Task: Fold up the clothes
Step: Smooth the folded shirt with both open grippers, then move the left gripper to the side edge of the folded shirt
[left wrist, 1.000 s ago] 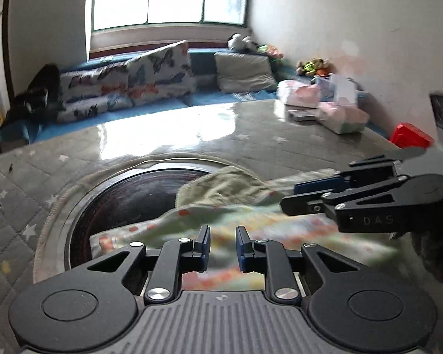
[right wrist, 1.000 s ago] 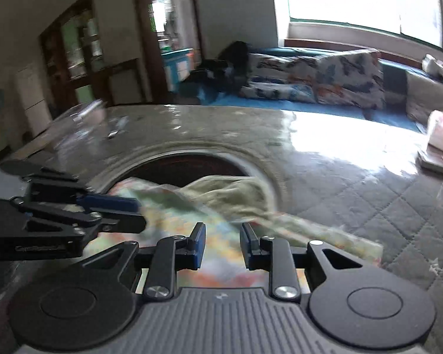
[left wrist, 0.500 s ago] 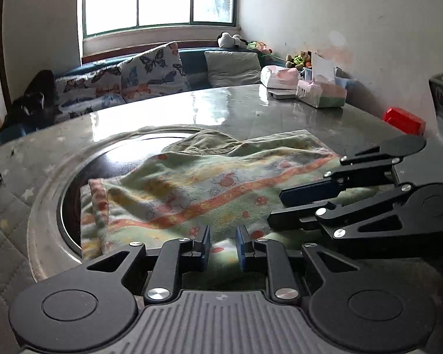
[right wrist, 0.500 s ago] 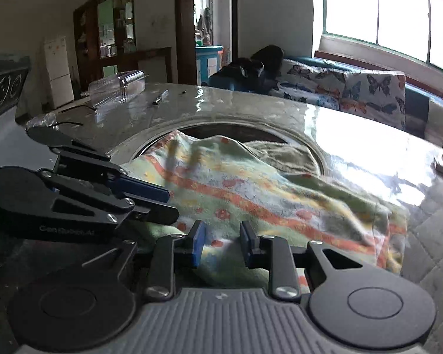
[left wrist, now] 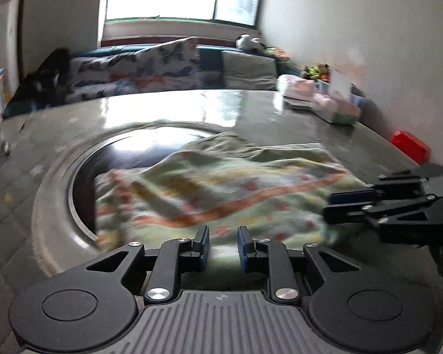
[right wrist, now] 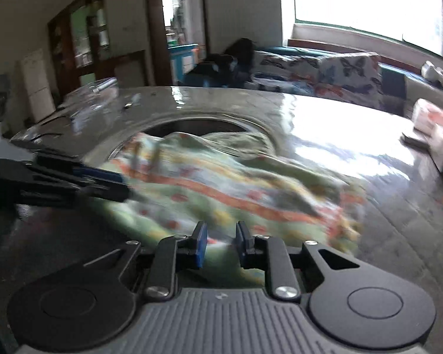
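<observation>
One cloth, two grippers, both empty.
Patterned green cloth [left wrist: 221, 194] lies rumpled on the surface [left wrist: 162, 112], its far part draped over one round dark inset [left wrist: 127, 159]. Left gripper [left wrist: 223, 243] and right gripper [right wrist: 220, 243] sit at its near edge, fingers narrowly parted, gripping nothing. One red box [left wrist: 410, 146] far right; frames are motion-blurred.

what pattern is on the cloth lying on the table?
Pale green cloth with orange stripes and small red-orange and yellow motifs; clearest in the left wrist view.
</observation>
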Demonstrator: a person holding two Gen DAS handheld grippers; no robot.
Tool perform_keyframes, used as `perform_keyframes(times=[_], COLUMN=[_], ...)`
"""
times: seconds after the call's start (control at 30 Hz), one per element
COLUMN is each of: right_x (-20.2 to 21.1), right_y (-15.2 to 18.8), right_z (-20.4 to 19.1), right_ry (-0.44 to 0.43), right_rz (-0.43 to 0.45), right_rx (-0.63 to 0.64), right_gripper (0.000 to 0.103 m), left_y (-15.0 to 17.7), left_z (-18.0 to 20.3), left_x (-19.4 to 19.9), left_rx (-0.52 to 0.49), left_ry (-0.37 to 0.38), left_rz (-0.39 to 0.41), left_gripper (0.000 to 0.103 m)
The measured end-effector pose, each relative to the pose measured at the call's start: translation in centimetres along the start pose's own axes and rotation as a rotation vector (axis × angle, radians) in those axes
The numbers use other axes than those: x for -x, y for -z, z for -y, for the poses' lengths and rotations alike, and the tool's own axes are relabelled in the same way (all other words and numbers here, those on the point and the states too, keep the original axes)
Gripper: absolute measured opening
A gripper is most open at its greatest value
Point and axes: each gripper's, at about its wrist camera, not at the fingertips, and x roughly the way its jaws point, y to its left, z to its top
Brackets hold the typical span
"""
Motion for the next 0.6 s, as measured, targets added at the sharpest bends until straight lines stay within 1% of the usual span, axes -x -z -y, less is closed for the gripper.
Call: perform_keyframes(times=[0.13, 0.17, 0.2, 0.23, 0.27, 0.3, 0.33, 0.37, 0.47, 0.5, 0.53, 0.6], right_x=[0.1, 0.2, 0.3, 0.3, 0.4, 0.5, 0.5, 0.5, -0.6, -1.0, -1.5, -2.9], right_y=[0.3, 0.3, 0.3, 0.3, 0.3, 0.0, -0.3, -0.6, -2.0, -2.5, -3.0, -3.6], right_z=[1.9, 2.3, 2.6, 3.0, 3.3, 3.4, 3.3, 3.1, 2.9, 2.9, 2.9, 3.2], right_ry=[0.054, 0.066, 0.078, 0.090, 0.099, 0.091, 0.091, 0.090, 0.086, 0.082, 0.080, 0.083], right_rz=[-0.003, -0.004, -0.004, -0.005, -0.006, -0.008, 0.001, 0.009, 0.024, 0.028, 0.030, 0.012], right_rx=[-0.050, -0.058, -0.066, -0.074, -0.084, -0.097, -0.085, -0.072, -0.054, -0.052, -0.051, -0.061], right_gripper=[0.019, 0.011, 0.006, 0.006, 0.006, 0.006, 0.008, 0.010, 0.012, 0.014, 0.019, 0.020], left_y=[0.7, 0.8, 0.8, 0.7, 0.6, 0.3, 0.0, -0.4, -2.0, -2.5, -3.0, -3.9], left_z=[-1.6, -2.1, -2.5, -2.8, -3.1, -3.3, -3.4, -3.3, -2.7, -2.5, -2.4, -2.1], left_x=[0.4, 0.4, 0.5, 0.7, 0.8, 0.8, 0.8, 0.8, 0.2, -0.2, -0.7, -2.0], left_rx=[0.016, 0.034, 0.051, 0.058, 0.066, 0.075, 0.081, 0.080, 0.057, 0.050, 0.045, 0.039], left_ry=[-0.055, -0.053, -0.060, -0.072, -0.084, -0.094, -0.100, -0.094, -0.083, -0.079, -0.074, -0.064], left_rz=[0.006, 0.009, 0.011, 0.010, 0.007, 0.002, 0.000, 0.006, 0.025, 0.028, 0.029, 0.020], left_gripper=[0.025, 0.025, 0.025, 0.023, 0.024, 0.022, 0.022, 0.022, 0.022, 0.022, 0.022, 0.022])
